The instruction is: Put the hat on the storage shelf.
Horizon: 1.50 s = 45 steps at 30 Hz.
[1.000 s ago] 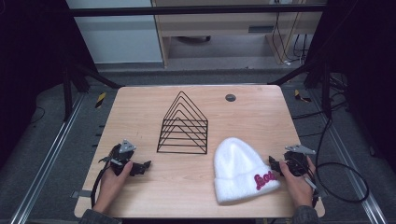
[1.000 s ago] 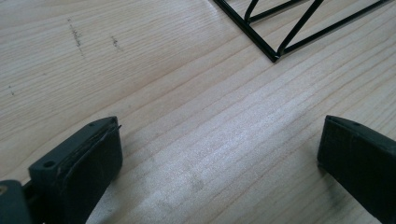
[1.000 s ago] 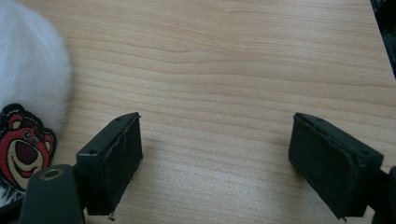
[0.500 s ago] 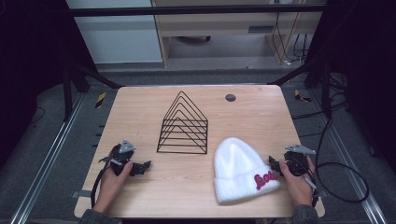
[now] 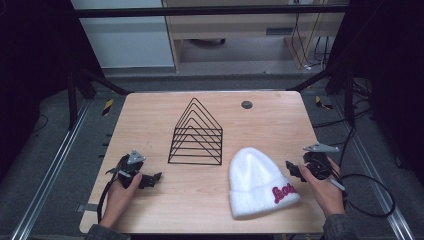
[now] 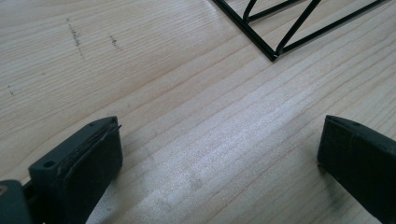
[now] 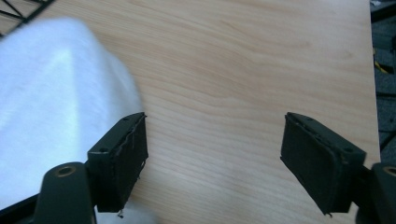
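White hat [image 5: 261,181] at 5 o'clock on wooden table [image 5: 150,115], wire rack [image 5: 196,134] centre, left gripper [image 5: 150,179] and right gripper [image 5: 295,170] jaws wide, empty, nothing moved since earlier.

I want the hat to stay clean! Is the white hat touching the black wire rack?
Apart. In the high view a strip of bare wooden table lies between the white beanie and the black wire rack.
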Each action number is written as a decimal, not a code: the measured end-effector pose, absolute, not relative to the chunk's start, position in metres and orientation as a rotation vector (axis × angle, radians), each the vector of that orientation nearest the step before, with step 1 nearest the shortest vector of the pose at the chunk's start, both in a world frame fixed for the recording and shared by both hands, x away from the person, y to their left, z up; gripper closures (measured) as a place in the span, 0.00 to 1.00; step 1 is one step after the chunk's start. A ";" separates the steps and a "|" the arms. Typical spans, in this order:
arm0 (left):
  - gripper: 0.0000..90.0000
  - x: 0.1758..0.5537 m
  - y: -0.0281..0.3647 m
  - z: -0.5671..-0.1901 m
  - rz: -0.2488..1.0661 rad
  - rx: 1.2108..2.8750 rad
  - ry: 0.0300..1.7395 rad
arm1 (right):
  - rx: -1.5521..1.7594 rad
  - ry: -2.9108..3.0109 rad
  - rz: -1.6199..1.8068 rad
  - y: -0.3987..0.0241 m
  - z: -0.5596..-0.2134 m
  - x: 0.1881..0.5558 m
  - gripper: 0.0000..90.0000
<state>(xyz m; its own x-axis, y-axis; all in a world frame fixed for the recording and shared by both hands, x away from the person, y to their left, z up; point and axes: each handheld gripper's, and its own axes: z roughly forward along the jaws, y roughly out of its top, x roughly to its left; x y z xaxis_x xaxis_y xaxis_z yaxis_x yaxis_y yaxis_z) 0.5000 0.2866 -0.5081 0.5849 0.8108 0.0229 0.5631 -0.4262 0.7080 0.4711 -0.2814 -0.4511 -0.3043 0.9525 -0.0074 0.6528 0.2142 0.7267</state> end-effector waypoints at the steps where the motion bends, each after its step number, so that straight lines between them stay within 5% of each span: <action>1: 0.00 0.500 0.287 -0.508 0.480 2.148 1.087 | 1.453 2.060 0.862 -0.275 -0.444 0.472 0.27; 16: 0.00 0.500 0.287 -0.508 0.479 2.146 1.085 | 1.239 2.338 0.783 -0.193 -0.419 0.506 0.41; 39: 0.00 0.500 0.287 -0.508 0.478 2.148 1.081 | 1.380 2.450 0.663 -0.164 -0.462 0.562 0.51; 42: 0.00 0.500 0.287 -0.508 0.478 2.149 1.082 | 1.394 2.472 0.670 -0.163 -0.467 0.564 0.61; 45: 0.00 0.500 0.287 -0.508 0.478 2.147 1.081 | 1.390 2.506 0.696 -0.163 -0.465 0.563 0.81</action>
<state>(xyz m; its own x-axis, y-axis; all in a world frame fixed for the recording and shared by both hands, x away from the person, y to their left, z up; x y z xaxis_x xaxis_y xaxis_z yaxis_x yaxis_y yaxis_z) 0.5004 0.2866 -0.5083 0.5884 0.8083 0.0214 0.5601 -0.4265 0.7102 0.5635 -0.1632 -0.4652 -0.5411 0.8390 0.0575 0.7484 0.4493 0.4879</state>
